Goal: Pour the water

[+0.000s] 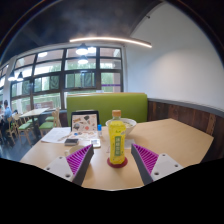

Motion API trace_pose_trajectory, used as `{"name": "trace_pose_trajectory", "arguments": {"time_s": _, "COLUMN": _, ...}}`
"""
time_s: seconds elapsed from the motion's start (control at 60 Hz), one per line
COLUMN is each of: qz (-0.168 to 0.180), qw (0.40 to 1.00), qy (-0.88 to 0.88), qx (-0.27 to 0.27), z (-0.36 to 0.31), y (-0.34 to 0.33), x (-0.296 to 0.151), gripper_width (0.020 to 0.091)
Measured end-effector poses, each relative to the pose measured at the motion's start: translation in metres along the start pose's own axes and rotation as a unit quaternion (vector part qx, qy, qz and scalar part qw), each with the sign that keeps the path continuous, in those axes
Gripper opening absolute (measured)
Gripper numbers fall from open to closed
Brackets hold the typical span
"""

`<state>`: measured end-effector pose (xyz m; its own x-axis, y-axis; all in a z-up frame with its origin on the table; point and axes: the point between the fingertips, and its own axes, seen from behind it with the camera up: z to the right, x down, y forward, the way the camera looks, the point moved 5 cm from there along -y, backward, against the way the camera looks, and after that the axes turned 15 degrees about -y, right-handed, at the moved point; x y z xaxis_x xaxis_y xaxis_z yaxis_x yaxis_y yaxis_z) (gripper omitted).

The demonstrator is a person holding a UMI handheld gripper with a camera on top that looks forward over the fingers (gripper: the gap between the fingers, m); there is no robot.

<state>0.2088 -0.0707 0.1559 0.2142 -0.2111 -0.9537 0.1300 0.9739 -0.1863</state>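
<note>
**Bottle between spread fingers, table in a windowed room**

From my remote seat I see the gripper (112, 162) with its two fingers spread wide, each showing a purple pad (78, 158) on its inner face. The jaws are parted and press on nothing.

A plastic bottle (117, 140) with a yellow label and an orange cap stands upright on the light wooden table (175, 138), between the two fingers and a little ahead of their tips. I can see a gap on either side of it, so it rests on its own base rather than in my grip.

Just behind the bottle there is a white bowl (123, 124), partly hidden by it. To the left of the bottle, near the left finger, stands a boxed item with a printed front (85, 124), and beside that lie some white papers (56, 134) on the tabletop. I cannot read any print on the box or the bottle label.

Beyond the table stands a green sofa back (107, 103). Behind it large windows (70, 72) fill the wall, and a long strip light (98, 42) hangs from the ceiling. A white wall (180, 65) runs along the right side.
</note>
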Motion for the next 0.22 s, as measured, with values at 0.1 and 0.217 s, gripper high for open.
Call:
{"name": "trace_pose_trajectory", "arguments": {"time_s": 0.1, "qz": 0.0, "qw": 1.0, "qy": 0.009, "qx": -0.011, "z": -0.015, "y": -0.056, "x": -0.003, "gripper_width": 0.082}}
{"name": "trace_pose_trajectory", "arguments": {"time_s": 0.217, "qz": 0.008, "qw": 1.0, "qy": 0.007, "qx": -0.018, "z": -0.023, "y": -0.105, "x": 0.001, "gripper_width": 0.0825}}
